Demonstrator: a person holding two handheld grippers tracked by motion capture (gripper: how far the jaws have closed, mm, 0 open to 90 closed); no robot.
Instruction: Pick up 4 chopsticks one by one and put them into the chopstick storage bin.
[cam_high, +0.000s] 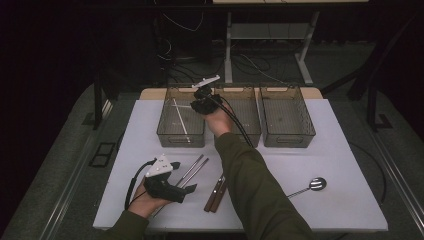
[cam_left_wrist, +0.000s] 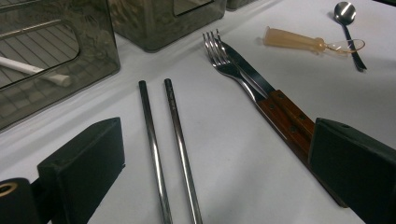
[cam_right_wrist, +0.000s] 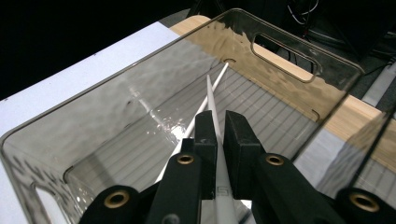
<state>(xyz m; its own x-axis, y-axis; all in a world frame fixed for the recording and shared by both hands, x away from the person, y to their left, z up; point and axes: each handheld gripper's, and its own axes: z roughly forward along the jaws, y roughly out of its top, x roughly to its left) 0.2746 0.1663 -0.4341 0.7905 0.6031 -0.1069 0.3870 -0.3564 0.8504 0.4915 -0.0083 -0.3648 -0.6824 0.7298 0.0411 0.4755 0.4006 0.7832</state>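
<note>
The right tool (cam_right_wrist: 219, 140) is clamped on 1 white chopstick (cam_right_wrist: 212, 105), held over the left smoky bin (cam_right_wrist: 116, 88); a 2nd white chopstick (cam_right_wrist: 205, 100) lies on the bin floor beneath it. The left tool (cam_left_wrist: 210, 172) rests wide open, gripping nothing, with 2 metal chopsticks (cam_left_wrist: 163, 140) between its jaws on the bench (cam_left_wrist: 224, 140).

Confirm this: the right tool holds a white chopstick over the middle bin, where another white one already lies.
Not the middle bin. The right tool holds the white chopstick over the left bin, as the high view shows; the other chopstick lies there.
</note>
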